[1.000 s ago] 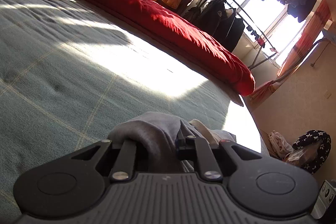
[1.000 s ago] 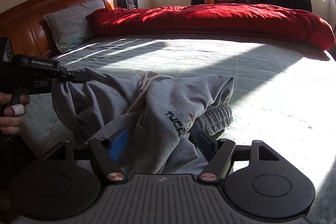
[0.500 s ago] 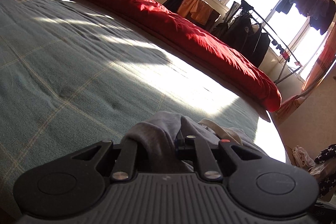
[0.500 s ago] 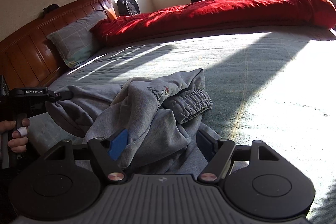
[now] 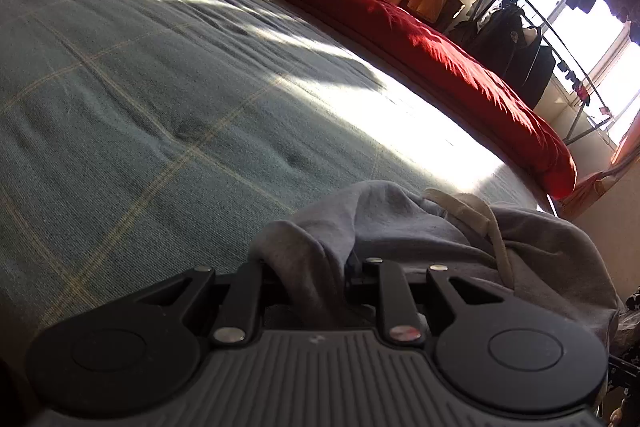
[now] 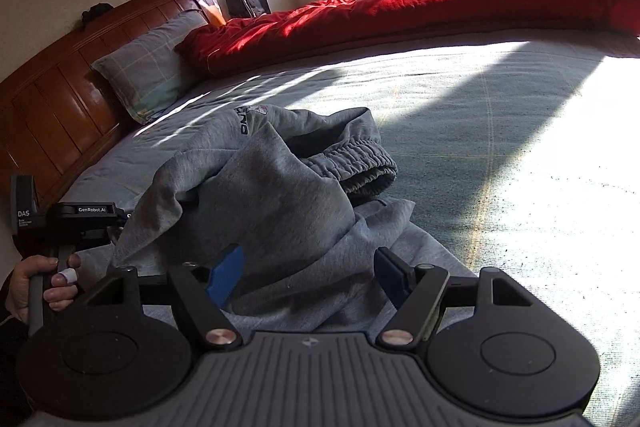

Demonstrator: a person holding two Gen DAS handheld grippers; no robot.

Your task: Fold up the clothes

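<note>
The left gripper [image 5: 310, 281] pinches a bunched fold of the grey sweatpants [image 6: 280, 195]; the right gripper [image 6: 308, 273], spread wide, holds nothing. With one thin pinch, the heap probably slips free or drags crooked.

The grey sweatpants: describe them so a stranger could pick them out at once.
On the wide bed with the green checked cover, look at the near edge, opposite the long red duvet. The grey sweatpants lie crumpled there, the only grey garment on it, with a gathered elastic cuff and dark lettering.

Wide bare bed [image 6: 500, 131] right of and beyond the grey garment [image 6: 280, 195], free to pass; blocked far side by red duvet [image 6: 440, 7], leftward by pillow [image 6: 148, 67] and headboard [image 6: 60, 99]
</note>
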